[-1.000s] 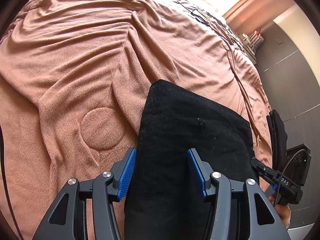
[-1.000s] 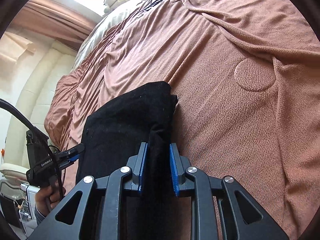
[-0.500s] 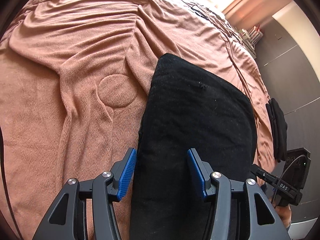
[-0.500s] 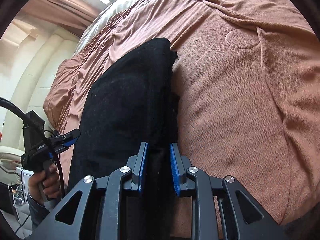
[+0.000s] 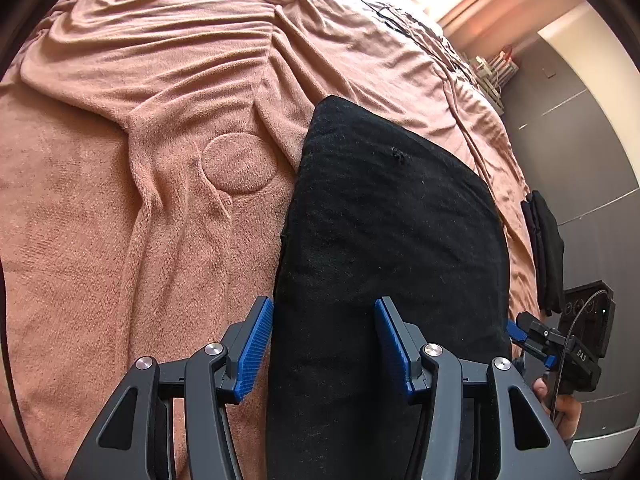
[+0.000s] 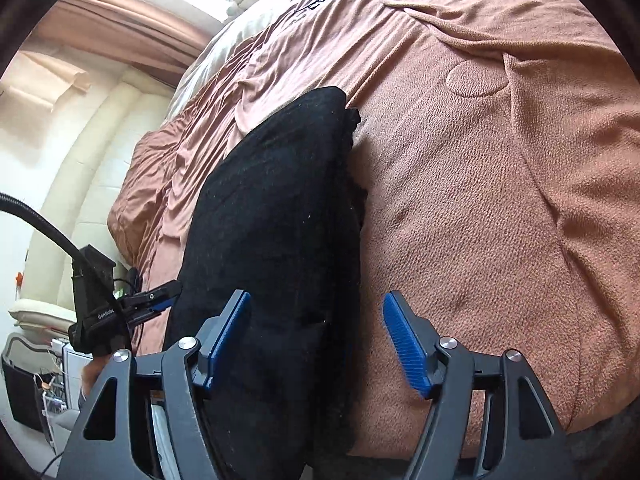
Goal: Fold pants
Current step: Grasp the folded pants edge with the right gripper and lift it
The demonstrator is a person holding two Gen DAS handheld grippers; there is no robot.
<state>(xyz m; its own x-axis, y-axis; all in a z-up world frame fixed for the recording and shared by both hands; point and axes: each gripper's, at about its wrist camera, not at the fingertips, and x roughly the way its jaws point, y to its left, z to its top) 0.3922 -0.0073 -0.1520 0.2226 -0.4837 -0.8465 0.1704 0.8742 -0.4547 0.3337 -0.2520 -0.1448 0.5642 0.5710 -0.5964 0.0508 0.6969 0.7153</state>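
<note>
Pants (image 5: 384, 248) lie folded into a black slab at the near edge of the brown blanket (image 5: 140, 208); my right gripper (image 6: 316, 332) has just been opening off them, my left gripper (image 5: 324, 344) gapes unclamped, so only smoothing seems left

The left wrist view is taken from just behind the left gripper (image 5: 324, 344), whose blue-padded black fingers (image 5: 252, 352) fill the lower edge; it is aimed steeply down and forward across the rumpled pinkish-brown blanket on the bed (image 5: 140, 200), close above the folded black fabric pants (image 5: 392, 240). The right wrist view is taken likewise from behind the right gripper (image 6: 316, 340), tilted less steeply, with the pants (image 6: 276, 220) at its left and the blanket (image 6: 500, 200) at its right. The pants, the blanket and its round embossed patch (image 5: 239, 163) (image 6: 476, 77) are shared by both views. Each gripper is also caught at the edge of the other's view: the right one (image 5: 532, 340) at far right, the left one (image 6: 156, 300) at far left.
</note>
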